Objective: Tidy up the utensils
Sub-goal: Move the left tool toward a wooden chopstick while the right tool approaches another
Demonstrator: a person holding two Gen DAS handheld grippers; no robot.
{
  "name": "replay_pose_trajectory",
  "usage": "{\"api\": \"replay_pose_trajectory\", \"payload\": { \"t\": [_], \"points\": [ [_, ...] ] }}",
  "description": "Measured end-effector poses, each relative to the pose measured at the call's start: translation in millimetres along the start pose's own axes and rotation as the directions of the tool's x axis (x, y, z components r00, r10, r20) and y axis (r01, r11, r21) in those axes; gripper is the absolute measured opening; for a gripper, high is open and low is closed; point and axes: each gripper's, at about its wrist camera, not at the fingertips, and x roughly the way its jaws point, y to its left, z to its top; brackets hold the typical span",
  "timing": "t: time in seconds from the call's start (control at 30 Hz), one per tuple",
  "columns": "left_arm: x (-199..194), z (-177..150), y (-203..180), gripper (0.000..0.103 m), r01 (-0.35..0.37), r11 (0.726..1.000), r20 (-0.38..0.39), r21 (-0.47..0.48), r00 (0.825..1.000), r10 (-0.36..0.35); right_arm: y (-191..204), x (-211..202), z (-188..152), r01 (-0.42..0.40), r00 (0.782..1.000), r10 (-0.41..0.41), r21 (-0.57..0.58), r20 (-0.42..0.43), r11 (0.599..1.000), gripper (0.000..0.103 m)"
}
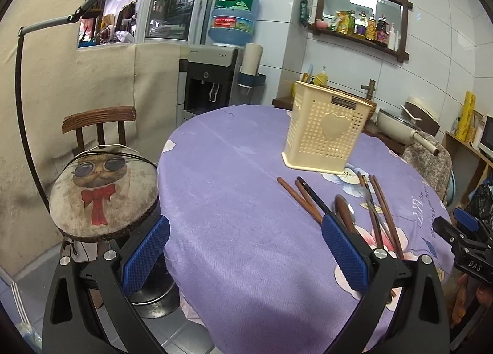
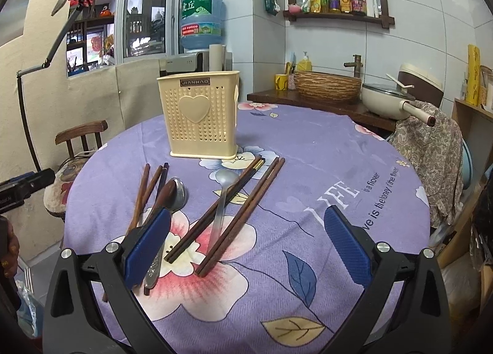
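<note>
A cream perforated utensil holder (image 2: 201,116) with a heart stands upright on the purple floral tablecloth (image 2: 308,169); it also shows in the left wrist view (image 1: 326,129). In front of it lie several brown chopsticks (image 2: 243,215), a metal spoon (image 2: 220,203), and at the left more chopsticks (image 2: 141,193) with a dark spoon and a metal spoon (image 2: 175,193). In the left wrist view the chopsticks (image 1: 300,199) and spoons (image 1: 345,212) lie by my right finger. My left gripper (image 1: 246,255) is open and empty above the table's left edge. My right gripper (image 2: 246,249) is open and empty above the utensils.
A chair with a cat cushion (image 1: 101,187) stands left of the table. A water dispenser (image 1: 212,76) is behind. A counter with a woven basket (image 2: 326,85), a pan (image 2: 388,98) and a cloth-draped chair (image 2: 431,150) stand at the right.
</note>
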Motion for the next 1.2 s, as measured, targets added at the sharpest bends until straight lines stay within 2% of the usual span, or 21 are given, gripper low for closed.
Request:
{"api": "replay_pose_trajectory", "payload": {
  "t": [0.17,0.37,0.53,0.63,0.7,0.87,0.97,1.03,1.1,1.2],
  "points": [
    [18.2,11.4,-6.6,0.097,0.028,1.0,-0.041,0.012,0.999,-0.027,-2.1,28.0,7.9,0.02,0.996,-0.021,-0.012,-0.085,1.0,0.098],
    [42.8,30.8,-25.6,0.097,0.011,0.996,-0.09,0.088,0.996,-0.003,-15.8,60.9,17.2,0.044,0.982,-0.039,0.023,-0.185,0.999,0.098],
    [65.9,44.9,-25.5,0.095,0.032,0.999,-0.157,0.034,0.987,-0.026,-31.8,82.7,20.4,0.033,0.966,0.0,0.123,-0.26,0.992,0.098],
    [72.5,46.2,-33.9,0.095,0.046,0.997,-0.175,0.063,0.984,-0.035,-33.5,88.1,22.5,0.015,0.962,0.028,0.155,-0.272,0.988,0.098],
    [75.8,44.6,-39.9,0.095,0.055,0.994,-0.186,0.091,0.982,-0.037,-29.8,89.1,26.8,0.008,0.964,0.027,0.132,-0.265,0.991,0.096],
    [87.5,37.7,-50.6,0.095,0.083,0.986,-0.254,0.142,0.966,-0.045,-25.3,93.7,33.2,-0.009,0.963,0.037,0.104,-0.267,0.995,0.087],
    [94.0,34.8,-53.3,0.087,0.084,0.983,-0.284,0.163,0.958,-0.035,-28.3,101.8,33.0,-0.004,0.955,0.037,0.113,-0.296,0.994,0.077],
    [101.1,34.3,-50.4,0.069,0.081,0.986,-0.312,0.148,0.95,-0.031,-31.8,108.0,32.4,0.005,0.949,0.034,0.123,-0.314,0.992,0.072],
    [107.2,35.4,-45.4,0.058,0.076,0.992,-0.334,0.104,0.942,-0.037,-36.3,114.7,31.8,0.004,0.942,0.046,0.148,-0.333,0.989,0.069],
    [114.0,39.2,-43.4,0.053,0.078,0.995,-0.351,0.056,0.935,-0.054,-41.4,123.8,32.0,0.007,0.933,0.062,0.189,-0.356,0.982,0.062]
  ]
}}
